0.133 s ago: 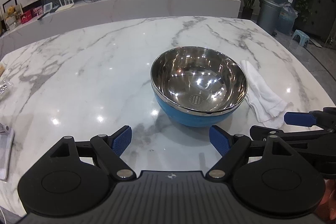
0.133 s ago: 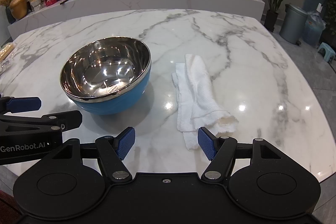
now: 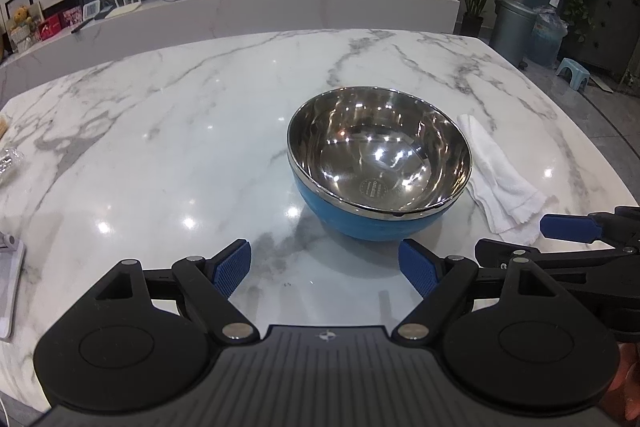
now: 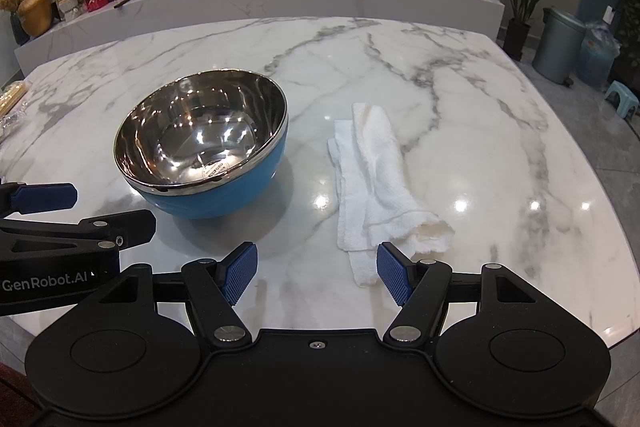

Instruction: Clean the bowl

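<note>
A steel bowl with a blue outside (image 3: 378, 163) stands upright on the marble table (image 3: 160, 147); it also shows in the right wrist view (image 4: 202, 143). A folded white cloth (image 4: 376, 183) lies flat just right of the bowl, seen too in the left wrist view (image 3: 500, 183). My left gripper (image 3: 324, 269) is open and empty, just short of the bowl's near side. My right gripper (image 4: 318, 271) is open and empty, above the table at the cloth's near end.
The table's right edge (image 4: 600, 227) drops to a grey floor with a bin (image 4: 558, 43) and a small stool (image 4: 620, 103). A white flat item (image 3: 8, 287) lies at the table's left edge. A long counter (image 3: 240, 11) with clutter runs behind the table.
</note>
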### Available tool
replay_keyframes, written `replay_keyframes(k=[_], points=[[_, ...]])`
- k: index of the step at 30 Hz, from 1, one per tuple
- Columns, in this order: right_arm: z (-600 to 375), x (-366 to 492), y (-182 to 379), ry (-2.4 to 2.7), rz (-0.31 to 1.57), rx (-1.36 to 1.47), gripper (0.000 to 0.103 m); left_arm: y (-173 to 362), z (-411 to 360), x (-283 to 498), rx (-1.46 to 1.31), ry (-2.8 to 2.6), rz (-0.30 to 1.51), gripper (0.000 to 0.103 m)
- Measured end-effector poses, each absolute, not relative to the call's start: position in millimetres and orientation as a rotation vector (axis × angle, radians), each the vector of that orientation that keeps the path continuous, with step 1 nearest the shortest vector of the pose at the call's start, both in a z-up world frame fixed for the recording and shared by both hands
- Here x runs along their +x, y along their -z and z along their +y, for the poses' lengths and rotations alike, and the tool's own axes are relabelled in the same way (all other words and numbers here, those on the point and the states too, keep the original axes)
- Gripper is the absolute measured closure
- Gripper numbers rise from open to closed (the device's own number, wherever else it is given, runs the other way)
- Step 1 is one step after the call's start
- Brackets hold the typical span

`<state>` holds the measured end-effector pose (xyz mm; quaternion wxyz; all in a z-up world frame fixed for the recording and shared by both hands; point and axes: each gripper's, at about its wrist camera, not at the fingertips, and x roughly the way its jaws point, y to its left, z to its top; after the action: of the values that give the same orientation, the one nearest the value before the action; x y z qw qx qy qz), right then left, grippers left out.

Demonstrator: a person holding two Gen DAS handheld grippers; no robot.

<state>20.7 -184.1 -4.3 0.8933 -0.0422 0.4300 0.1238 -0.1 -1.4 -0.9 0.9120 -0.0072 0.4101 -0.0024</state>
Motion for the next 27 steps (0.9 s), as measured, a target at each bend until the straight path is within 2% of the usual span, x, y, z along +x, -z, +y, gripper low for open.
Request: replay_keyframes(k=[11, 27], points=[[-185.5, 19.4, 4.1, -0.262, 0.887, -0.081, 0.039, 2.8, -6.4, -0.8, 0.001, 0.002, 0.844, 0.032], [-182.6, 20.3, 5.4, -0.259, 0.887, -0.086, 0.039, 0.6, -2.4, 0.1, -0.040, 0.002, 0.839, 0.032]])
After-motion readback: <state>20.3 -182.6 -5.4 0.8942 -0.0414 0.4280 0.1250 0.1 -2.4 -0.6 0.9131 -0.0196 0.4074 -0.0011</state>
